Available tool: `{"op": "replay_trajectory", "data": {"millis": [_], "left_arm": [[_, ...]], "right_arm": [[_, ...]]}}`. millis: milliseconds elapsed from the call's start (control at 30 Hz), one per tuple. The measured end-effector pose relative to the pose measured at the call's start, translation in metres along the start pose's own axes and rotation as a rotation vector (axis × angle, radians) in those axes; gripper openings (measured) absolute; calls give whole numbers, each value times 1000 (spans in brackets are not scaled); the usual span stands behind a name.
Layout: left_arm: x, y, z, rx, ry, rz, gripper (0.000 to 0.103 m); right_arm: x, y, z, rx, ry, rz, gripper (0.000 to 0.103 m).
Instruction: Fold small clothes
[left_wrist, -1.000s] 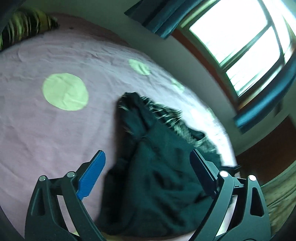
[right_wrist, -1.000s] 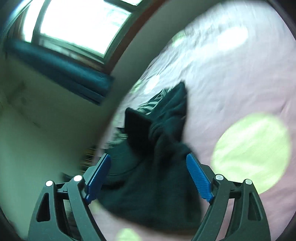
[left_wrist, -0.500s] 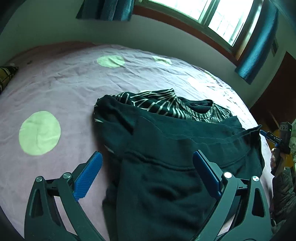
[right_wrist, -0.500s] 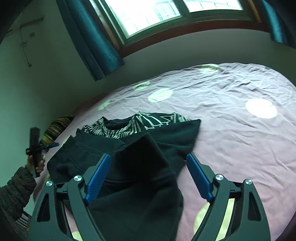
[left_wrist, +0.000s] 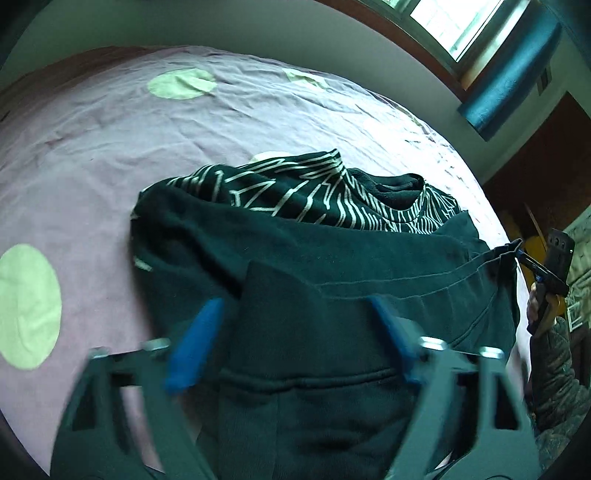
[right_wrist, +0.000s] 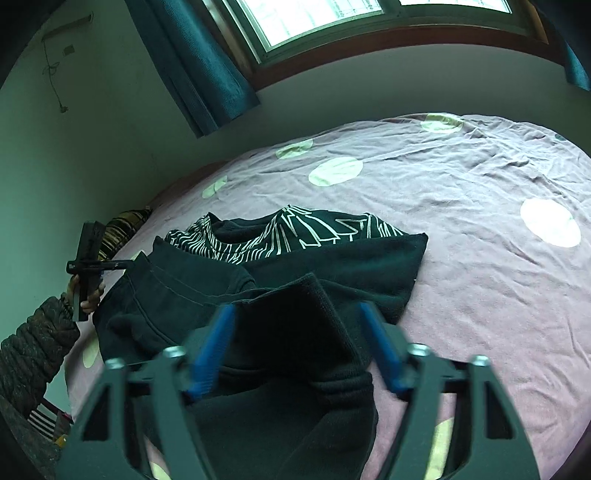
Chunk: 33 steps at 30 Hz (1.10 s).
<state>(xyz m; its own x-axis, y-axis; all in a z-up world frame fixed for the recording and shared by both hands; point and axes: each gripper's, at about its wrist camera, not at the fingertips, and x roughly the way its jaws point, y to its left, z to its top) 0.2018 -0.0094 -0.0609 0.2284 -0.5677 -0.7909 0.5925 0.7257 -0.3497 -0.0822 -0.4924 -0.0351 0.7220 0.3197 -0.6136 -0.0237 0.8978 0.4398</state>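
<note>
I saw a wrinkled mauve bedsheet with pale green circles (right_wrist: 480, 229), teal pleated curtains (right_wrist: 199, 66) beside a bright wood-framed window (right_wrist: 332, 22), a striped yellow-and-black pillow (right_wrist: 118, 232) by the greenish wall (right_wrist: 92, 147).

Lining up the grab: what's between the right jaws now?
A raised fold of the dark sweatshirt, seen in the right wrist view; the closing jaws aren't pressing it yet.

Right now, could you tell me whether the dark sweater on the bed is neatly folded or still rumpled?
Still rumpled: the dark sweater lies bunched in uneven overlapping layers, its patterned part exposed.
</note>
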Motion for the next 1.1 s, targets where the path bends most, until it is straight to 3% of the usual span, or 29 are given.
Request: {"op": "replay_trajectory", "data": {"millis": [67,133,233,367,567,700,900,1000,1100], "left_arm": [[7,-1,2,-3,27,12,43],[14,-7,0,45,51,88,25],[9,-10,-4,69,25,103,8],[-9,-12,-8,66,-41,86,6],[-35,-24,-1,60,-136,125,5],[-53,-29,23,41,-216,172,5],[-54,-1,93,-103,-327,255,5],[-17,17,112,-159,-291,303,5],[40,36,112,-190,-177,382,5]], "right_arm": [[5,-3,1,10,22,-27,38],[9,-7,0,21,41,-20,16],[4,-15,-2,69,22,8,10],[-2,-15,-5,88,5,12,7],[-18,0,8,65,-62,13,7],[-25,5,36,51,-111,21,7],[-7,-18,103,123,-200,46,7],[40,-46,123,211,-159,34,7],[96,-73,117,292,-38,-24,7]]}}
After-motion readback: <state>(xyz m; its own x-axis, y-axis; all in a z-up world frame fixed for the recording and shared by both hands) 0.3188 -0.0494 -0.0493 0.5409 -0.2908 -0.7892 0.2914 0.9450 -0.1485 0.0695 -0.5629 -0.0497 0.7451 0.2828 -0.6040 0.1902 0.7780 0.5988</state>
